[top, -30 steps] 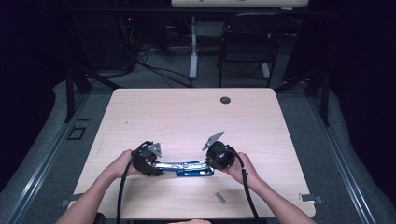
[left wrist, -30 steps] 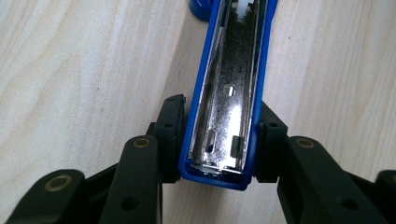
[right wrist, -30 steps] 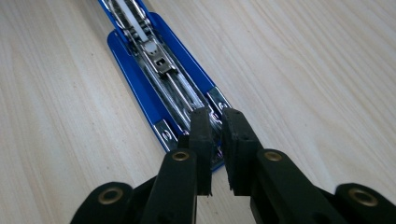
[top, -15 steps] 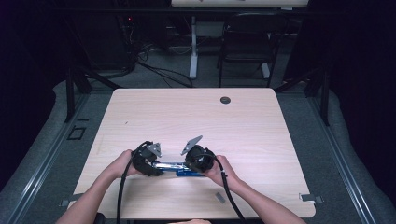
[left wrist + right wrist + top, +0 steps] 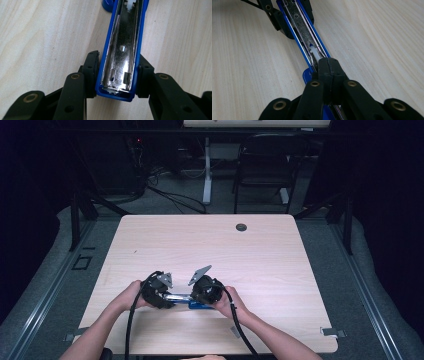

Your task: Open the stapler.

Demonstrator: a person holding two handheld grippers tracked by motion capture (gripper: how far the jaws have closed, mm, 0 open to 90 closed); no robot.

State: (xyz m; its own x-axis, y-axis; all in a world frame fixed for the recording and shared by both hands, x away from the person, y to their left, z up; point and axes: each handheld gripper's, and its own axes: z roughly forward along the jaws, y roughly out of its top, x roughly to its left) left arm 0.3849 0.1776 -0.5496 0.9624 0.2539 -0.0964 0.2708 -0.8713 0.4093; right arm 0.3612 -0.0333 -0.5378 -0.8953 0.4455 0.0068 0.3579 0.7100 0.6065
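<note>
I am holding a blue stapler with its shiny metal staple channel facing up flat on the pale wooden table, near the edge closest to me and a little left of the middle; in the high view it is lying between my two hands. My left gripper is pinching the stapler's front end from both sides, one black pad pressing on each blue wall; the open channel is running away from the camera in the left gripper view. My right gripper is sitting over the other end of the stapler; its jaws are pressed together, pad against pad, and have just been closing; the closed tips are resting over the channel just behind the small white plastic pusher, though I cannot tell whether they are touching it. In the right gripper view the left gripper is showing at the stapler's far end. A round dark grommet hole is sitting far across the table.
</note>
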